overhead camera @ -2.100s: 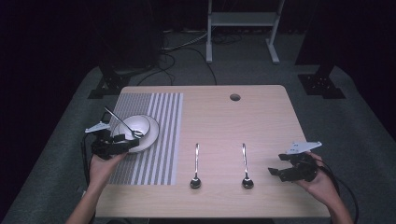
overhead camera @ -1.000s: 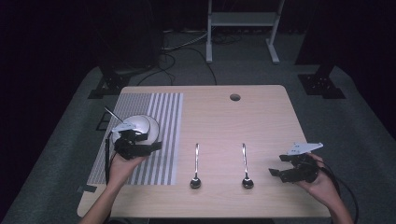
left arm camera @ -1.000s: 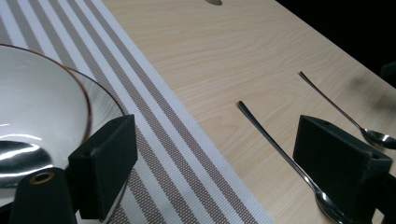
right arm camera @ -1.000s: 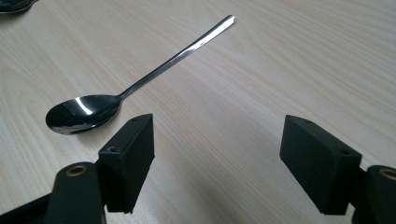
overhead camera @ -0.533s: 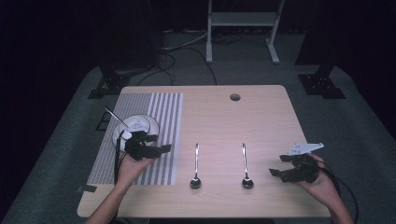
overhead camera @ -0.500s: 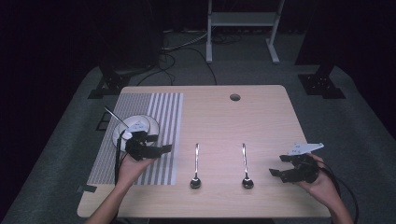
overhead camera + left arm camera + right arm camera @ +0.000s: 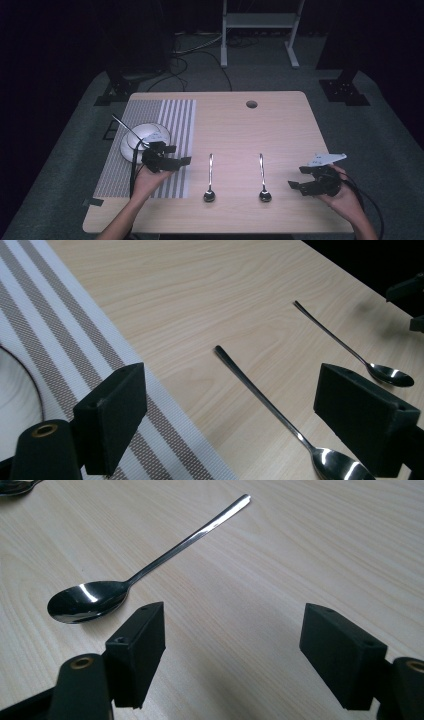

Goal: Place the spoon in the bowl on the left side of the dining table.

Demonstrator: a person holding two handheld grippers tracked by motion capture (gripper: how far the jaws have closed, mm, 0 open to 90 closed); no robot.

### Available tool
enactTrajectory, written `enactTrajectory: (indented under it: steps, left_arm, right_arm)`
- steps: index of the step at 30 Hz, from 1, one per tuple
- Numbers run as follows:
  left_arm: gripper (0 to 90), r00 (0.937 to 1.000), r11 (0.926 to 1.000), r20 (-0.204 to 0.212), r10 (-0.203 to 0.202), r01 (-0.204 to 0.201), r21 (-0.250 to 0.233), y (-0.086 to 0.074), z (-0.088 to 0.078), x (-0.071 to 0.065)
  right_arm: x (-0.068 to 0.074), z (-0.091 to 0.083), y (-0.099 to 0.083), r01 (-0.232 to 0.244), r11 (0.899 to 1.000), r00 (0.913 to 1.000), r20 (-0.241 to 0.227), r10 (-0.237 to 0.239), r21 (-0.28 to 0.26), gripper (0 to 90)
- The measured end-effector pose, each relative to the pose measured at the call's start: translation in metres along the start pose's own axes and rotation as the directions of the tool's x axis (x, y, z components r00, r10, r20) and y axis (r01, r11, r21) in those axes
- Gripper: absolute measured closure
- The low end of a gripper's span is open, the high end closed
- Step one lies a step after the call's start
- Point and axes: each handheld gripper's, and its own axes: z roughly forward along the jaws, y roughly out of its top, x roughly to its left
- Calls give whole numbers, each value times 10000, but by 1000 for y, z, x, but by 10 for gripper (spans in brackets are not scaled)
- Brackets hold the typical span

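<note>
The left gripper [image 7: 176,155] is held at about 8 o'clock, its jaws spread wide and pointed toward 3 o'clock; the right gripper [image 7: 299,177] is held at about 4 o'clock, jaws likewise parted and aimed toward 9 o'clock; nothing is gripped.

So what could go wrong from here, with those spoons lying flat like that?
The left spoon lies flat on the bare table, so the open left gripper may push it along rather than pinch its thin handle. That could knock it toward the right spoon. The bowl sits close behind the hand and could get bumped.
</note>
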Motion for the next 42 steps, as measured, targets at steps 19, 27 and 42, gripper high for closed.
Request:
enactTrajectory:
  steps: [19,27,42]
  left_arm:
    - [128,9973,9989,710,202,-231,401,-11,27,-25]
    - [128,9969,9978,740,285,-328,584,-17,30,-28]
    - [128,9951,9963,927,333,-404,754,-26,37,-35]
  right_arm:
    - [1,2,-5,-99,9999,9999,-40,99,-42,251]
    - [1,3,-6,-101,9999,9999,-37,101,-68,251]
    - [0,2,-12,-304,9991,9995,-118,300,-310,251]
